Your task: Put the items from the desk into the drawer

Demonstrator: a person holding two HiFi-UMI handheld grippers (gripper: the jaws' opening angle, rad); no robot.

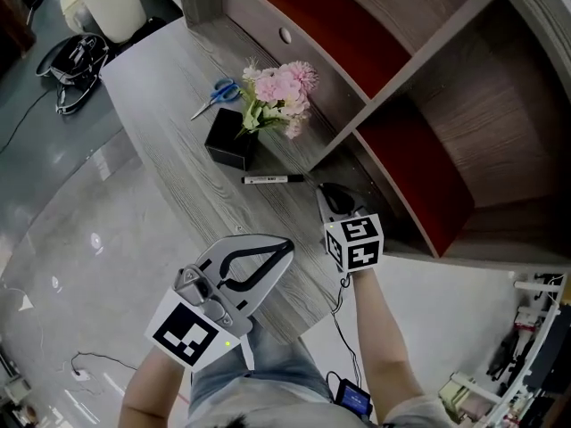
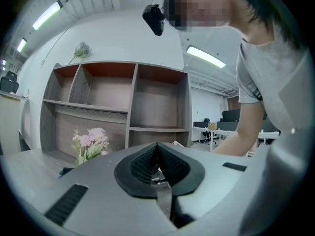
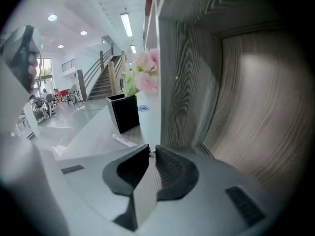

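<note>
On the grey wood desk (image 1: 169, 159) lie blue-handled scissors (image 1: 214, 96) and a black-and-white marker (image 1: 272, 179). A black box (image 1: 232, 138) with pink flowers (image 1: 281, 92) stands between them. My left gripper (image 1: 287, 246) hovers over the desk's near edge, shut and empty, its tips meeting (image 2: 157, 144). My right gripper (image 1: 325, 191) is just right of the marker's end, close to the shelf unit's lower panel (image 3: 197, 82). Its jaws are closed to a thin slit (image 3: 151, 149) with nothing seen between them. The marker (image 3: 123, 140) lies just ahead of it. No drawer is in view.
A wooden shelf unit (image 1: 419, 69) with red-backed compartments stands on the desk at the right. A tangle of black cables (image 1: 71, 61) and a white object (image 1: 111, 3) are at the desk's far end. Grey floor (image 1: 62, 239) lies left of the desk.
</note>
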